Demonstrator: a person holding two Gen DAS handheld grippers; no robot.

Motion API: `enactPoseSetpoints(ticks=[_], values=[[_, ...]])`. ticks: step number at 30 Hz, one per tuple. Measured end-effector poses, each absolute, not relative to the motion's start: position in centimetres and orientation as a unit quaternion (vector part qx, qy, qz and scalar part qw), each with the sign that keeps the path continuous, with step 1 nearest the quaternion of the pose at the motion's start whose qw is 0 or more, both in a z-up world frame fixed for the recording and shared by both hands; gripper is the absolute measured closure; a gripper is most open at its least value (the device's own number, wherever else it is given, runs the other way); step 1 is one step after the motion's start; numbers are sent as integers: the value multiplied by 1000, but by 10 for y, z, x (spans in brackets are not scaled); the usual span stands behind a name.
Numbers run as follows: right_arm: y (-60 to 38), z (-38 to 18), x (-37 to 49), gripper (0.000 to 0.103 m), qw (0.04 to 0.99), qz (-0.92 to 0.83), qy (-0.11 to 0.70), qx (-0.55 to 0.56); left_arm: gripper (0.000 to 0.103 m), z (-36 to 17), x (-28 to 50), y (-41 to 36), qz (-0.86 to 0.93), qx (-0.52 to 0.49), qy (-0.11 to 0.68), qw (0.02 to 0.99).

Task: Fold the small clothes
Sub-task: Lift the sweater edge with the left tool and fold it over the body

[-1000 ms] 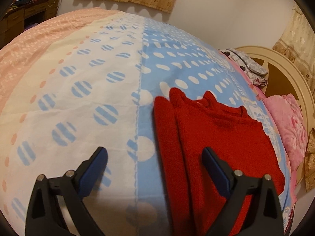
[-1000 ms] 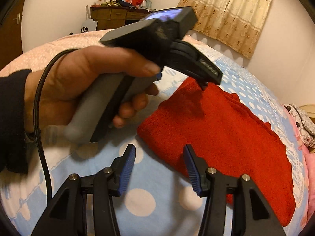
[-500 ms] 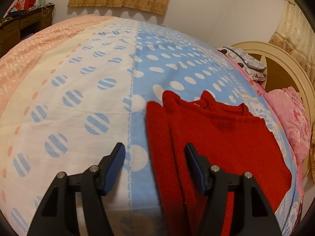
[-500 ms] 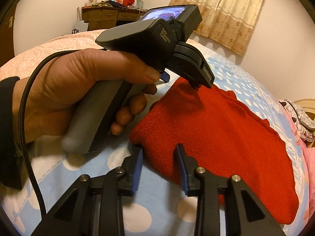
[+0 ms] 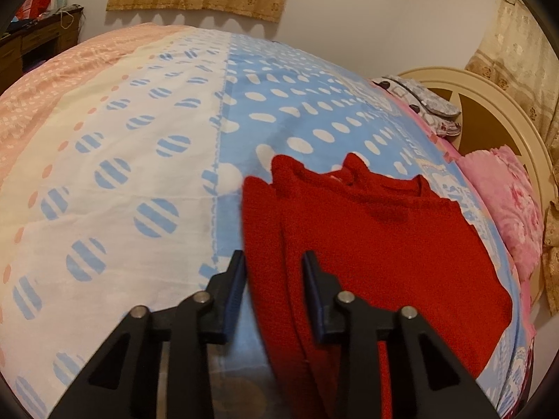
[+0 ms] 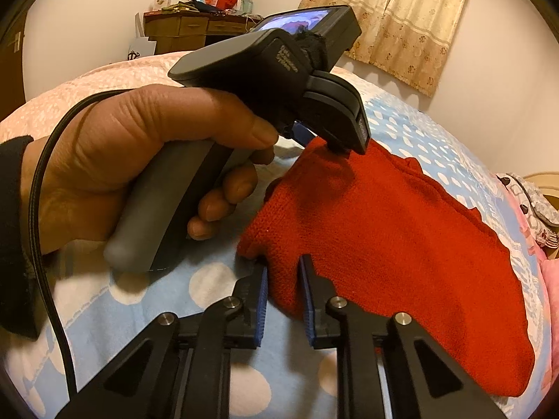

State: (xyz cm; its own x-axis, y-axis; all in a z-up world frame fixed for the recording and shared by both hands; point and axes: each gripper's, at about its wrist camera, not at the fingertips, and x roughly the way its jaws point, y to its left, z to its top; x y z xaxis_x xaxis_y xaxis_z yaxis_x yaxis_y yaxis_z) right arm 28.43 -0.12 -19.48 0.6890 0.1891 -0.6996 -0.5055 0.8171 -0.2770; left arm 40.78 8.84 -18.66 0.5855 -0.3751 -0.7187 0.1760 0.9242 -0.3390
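While our left gripper [image 5: 272, 276] closes narrow over the sweater's [image 5: 384, 237] folded edge, our right gripper [image 6: 283, 279] closes on its corner between the fingers, on the bed [image 5: 139, 160].

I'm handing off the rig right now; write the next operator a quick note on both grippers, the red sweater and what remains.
Left gripper: jaws closing around the folded edge of the red sweater.
Right gripper: jaws closing on the sweater's near corner.
Sweater lies on the polka-dot bedsheet, sleeves already folded in.
Left to do: finish both grips, lift that edge and fold it across, then smooth.
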Motion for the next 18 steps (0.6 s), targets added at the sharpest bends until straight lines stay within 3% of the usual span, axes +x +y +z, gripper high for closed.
enactPoseSetpoints(ticks=[2,3,18], values=[[0,-195,283,91,889,196,344,-230,85,-185,410,88,-175,-120,431,877],[0,-194,283,92,889,197,345,-228,87,-185,411,88,-178,-123,432,875],[-45,-150,277,95,907,204,329,-167,90,-138,411,76,-203,-189,424,862]])
